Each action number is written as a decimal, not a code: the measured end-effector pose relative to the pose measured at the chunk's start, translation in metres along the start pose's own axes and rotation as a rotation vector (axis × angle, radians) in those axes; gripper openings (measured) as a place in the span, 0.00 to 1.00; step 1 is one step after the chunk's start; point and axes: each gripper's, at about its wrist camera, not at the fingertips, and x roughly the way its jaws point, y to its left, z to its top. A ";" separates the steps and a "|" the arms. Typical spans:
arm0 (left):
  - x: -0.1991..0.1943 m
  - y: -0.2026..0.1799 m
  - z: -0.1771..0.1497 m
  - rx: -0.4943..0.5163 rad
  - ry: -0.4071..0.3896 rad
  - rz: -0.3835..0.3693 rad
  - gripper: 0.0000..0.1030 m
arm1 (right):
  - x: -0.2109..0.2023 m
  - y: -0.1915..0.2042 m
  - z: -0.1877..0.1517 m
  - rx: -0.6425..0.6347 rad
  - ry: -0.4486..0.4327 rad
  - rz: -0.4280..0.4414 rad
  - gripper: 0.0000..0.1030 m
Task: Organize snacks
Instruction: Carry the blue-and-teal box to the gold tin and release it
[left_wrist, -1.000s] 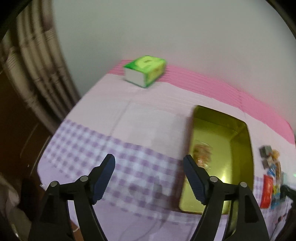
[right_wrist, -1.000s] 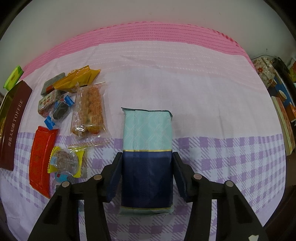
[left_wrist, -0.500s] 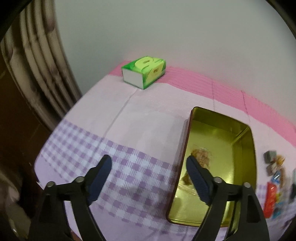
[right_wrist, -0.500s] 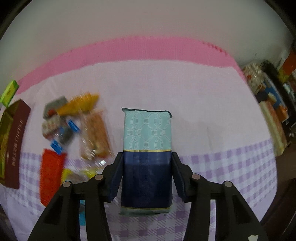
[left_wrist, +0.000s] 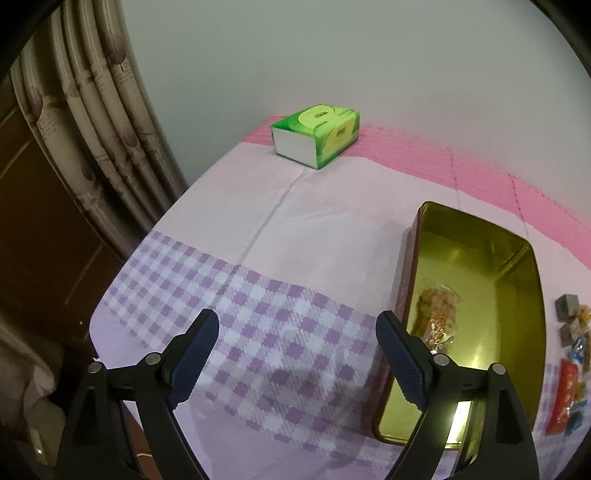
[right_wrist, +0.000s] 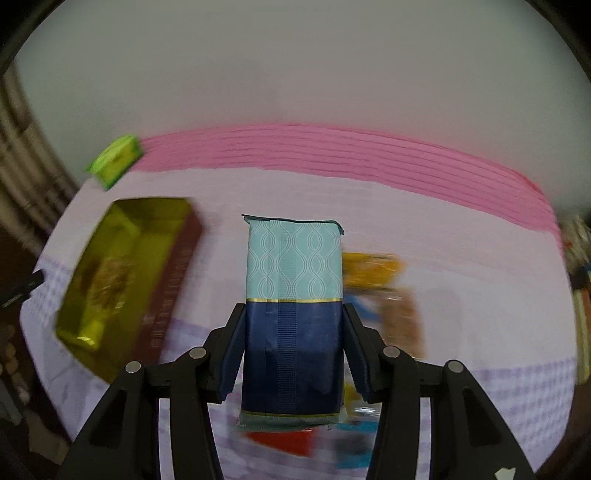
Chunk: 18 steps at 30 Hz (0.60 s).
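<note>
step: I'm carrying the pack (right_wrist: 293, 314) in the right gripper (right_wrist: 293, 347) toward the tin (right_wrist: 122, 273). Judging by the layout, it goes in there.
pack: blue-and-teal packet, off the cloth, standing up between the right fingers (right_wrist: 232, 354). The pads press its dark lower half on both sides and the teal top pokes out past the tips.
right gripper: clamped on the pack, pitched steeply down. The background is smeared, so the hand is travelling fast; the pack itself stays sharp, so I see no slip.
tin: open gold box, up-left of the pack in the right view. One clear snack bag (left_wrist: 436, 314) already lies in the near half; the far half looks bare.
how to do it well: I'd keep the squeeze as is, slow before the rim and come in over the tin, not across its wall. I'd line the pack's long side with the tin's long side, drop it beside the bag, and let go only once it's low.
risk: a soft pack can buckle if I squeeze harder, and clipping the rim could shove the tin.
left gripper (left_wrist: 295, 354): fingers spread wide with nothing between them; they've just been opening. It hangs angled down over the checked cloth (left_wrist: 258, 332), its right finger just beside the tin's near corner. I'd pull it off the tin before the drop.
loose snacks (left_wrist: 570, 369): piled on the cloth on the tin's other side.
</note>
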 end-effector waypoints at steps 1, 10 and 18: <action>0.000 0.000 0.000 0.003 0.002 0.002 0.84 | 0.003 0.013 0.001 -0.022 0.005 0.016 0.45; 0.007 0.009 0.000 -0.018 0.024 0.006 0.84 | 0.023 0.092 -0.001 -0.132 0.049 0.107 0.45; 0.014 0.028 0.002 -0.103 0.055 0.034 0.84 | 0.045 0.144 0.000 -0.187 0.086 0.172 0.45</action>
